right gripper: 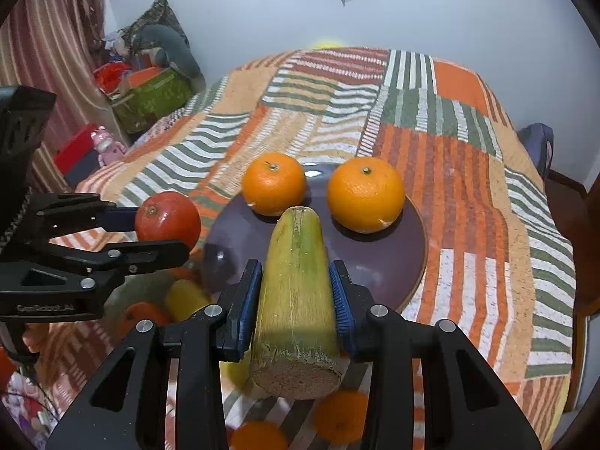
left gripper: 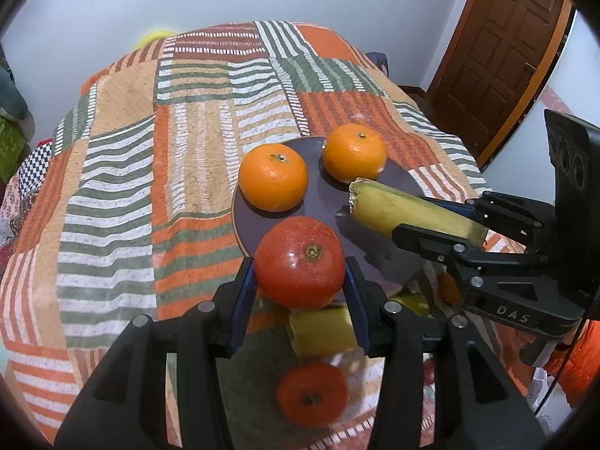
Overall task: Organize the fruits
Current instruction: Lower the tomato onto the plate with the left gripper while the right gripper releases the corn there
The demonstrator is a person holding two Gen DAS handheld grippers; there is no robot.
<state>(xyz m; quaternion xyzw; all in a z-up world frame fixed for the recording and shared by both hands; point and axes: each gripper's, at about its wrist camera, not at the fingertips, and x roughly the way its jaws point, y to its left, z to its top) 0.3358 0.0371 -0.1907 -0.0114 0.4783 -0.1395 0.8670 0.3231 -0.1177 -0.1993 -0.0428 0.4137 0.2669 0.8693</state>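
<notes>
The left gripper (left gripper: 300,281) is clamped on a red fruit (left gripper: 300,260) above the near edge of the purple plate (right gripper: 375,258); the right gripper (right gripper: 296,300) pinches a banana piece (right gripper: 296,281) over its near middle. Behind, two oranges (right gripper: 273,183) could be knocked rolling off the far rim.

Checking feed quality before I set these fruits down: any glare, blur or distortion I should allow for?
Left wrist view: sharp on the red fruit, small highlight on its skin; the bottom strip is smeared and the door bows from fisheye. Right wrist view: crisp on the banana piece, glare spot on the plate, blurred patches along the bottom edge.
</notes>
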